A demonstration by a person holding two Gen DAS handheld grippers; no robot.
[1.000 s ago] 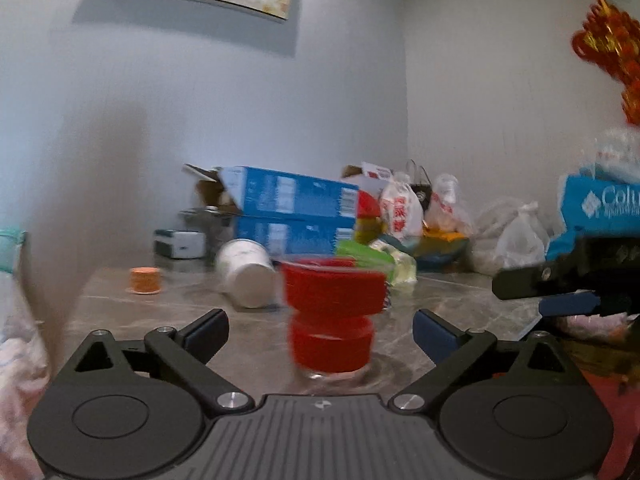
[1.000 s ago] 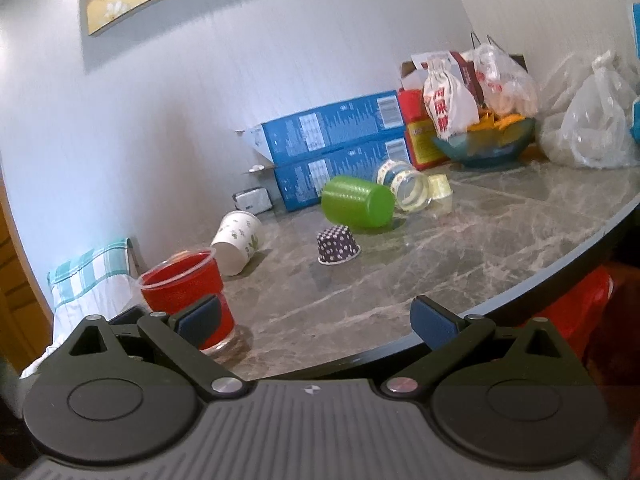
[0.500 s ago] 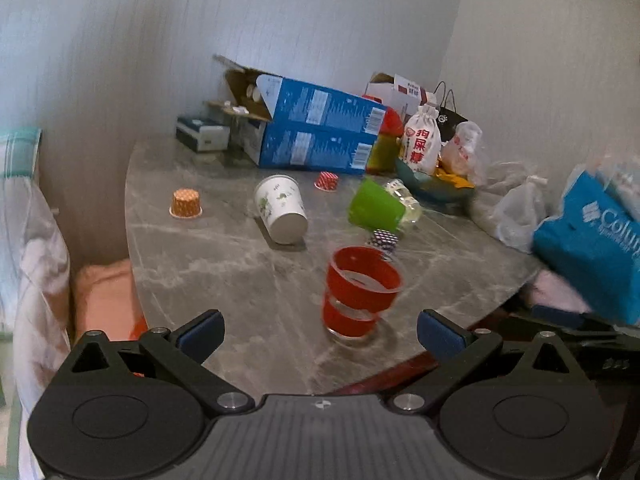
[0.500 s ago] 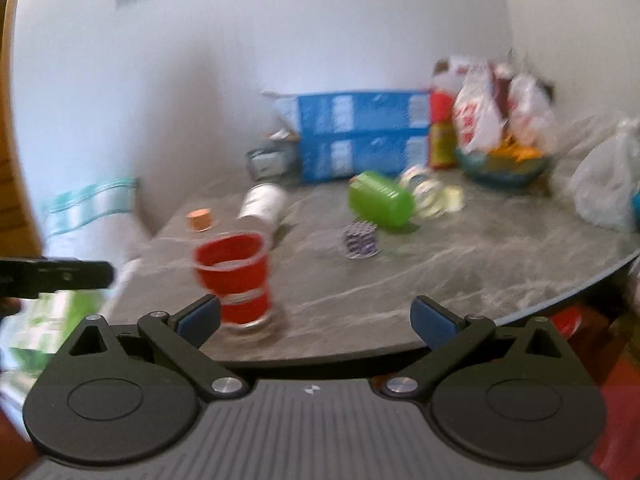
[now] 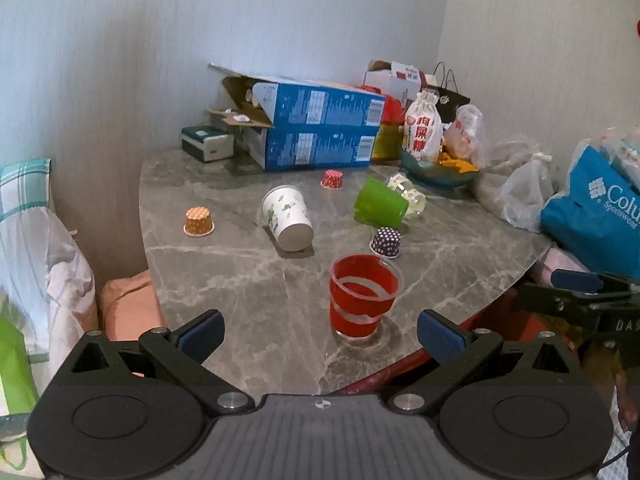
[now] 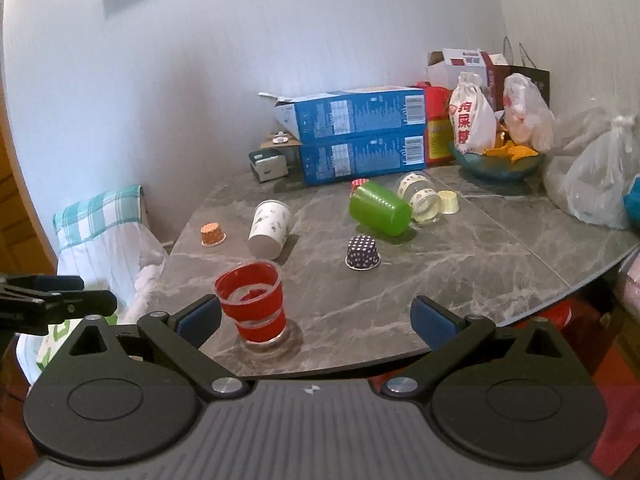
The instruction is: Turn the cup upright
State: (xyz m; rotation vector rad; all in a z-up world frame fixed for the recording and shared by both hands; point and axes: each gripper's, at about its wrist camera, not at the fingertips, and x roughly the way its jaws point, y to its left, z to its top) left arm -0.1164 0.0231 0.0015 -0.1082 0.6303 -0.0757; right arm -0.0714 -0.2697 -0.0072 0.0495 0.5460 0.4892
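A red clear plastic cup (image 5: 362, 296) stands upright near the front edge of the grey marble table (image 5: 224, 276); it also shows in the right wrist view (image 6: 254, 306). A white paper cup (image 5: 288, 222) (image 6: 269, 229), a green cup (image 5: 380, 206) (image 6: 379, 208) and a clear printed cup (image 6: 420, 198) lie on their sides further back. My left gripper (image 5: 320, 334) is open and empty, back from the red cup. My right gripper (image 6: 316, 320) is open and empty, with the red cup just right of its left finger.
Small paper baking cups sit upside down: orange (image 5: 198, 222), purple dotted (image 5: 386, 242), red (image 5: 332, 179). Blue boxes (image 5: 316, 132), a bowl with bags (image 6: 496, 160) and plastic bags (image 6: 596, 184) crowd the back and right. A blue shopping bag (image 5: 596, 220) stands at the right edge.
Both grippers have pulled back and risen from the red cup, which stands free on the table. The views now look down on the whole table.
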